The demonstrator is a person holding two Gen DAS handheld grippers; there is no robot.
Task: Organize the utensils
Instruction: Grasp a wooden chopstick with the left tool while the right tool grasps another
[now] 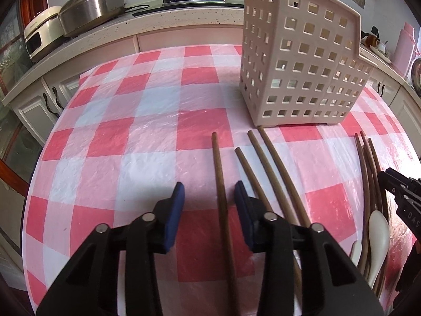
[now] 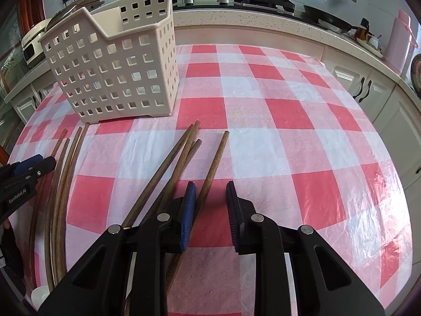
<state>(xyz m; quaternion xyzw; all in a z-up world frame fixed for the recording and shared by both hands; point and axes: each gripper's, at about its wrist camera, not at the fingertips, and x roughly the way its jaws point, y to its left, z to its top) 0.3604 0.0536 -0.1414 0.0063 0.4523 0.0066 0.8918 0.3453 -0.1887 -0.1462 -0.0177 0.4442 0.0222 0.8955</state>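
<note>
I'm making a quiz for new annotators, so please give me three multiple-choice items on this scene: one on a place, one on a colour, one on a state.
1. Where is the utensil caddy?
A. On the stove
B. Upright on the checked tablecloth
C. Tipped over on the floor

2. What colour are the pads of the left hand-held gripper?
A. Blue
B. Green
C. Yellow

3. What is the state of the left hand-held gripper?
A. Shut on a spoon
B. Lifting the caddy
C. Jaws apart, one chopstick lying between them

Answers:
1 B: the utensil caddy stands upright on the checked tablecloth.
2 A: the pads are dark blue.
3 C: the left hand-held gripper shows cloth on both sides of the chopstick between its jaws.
</note>
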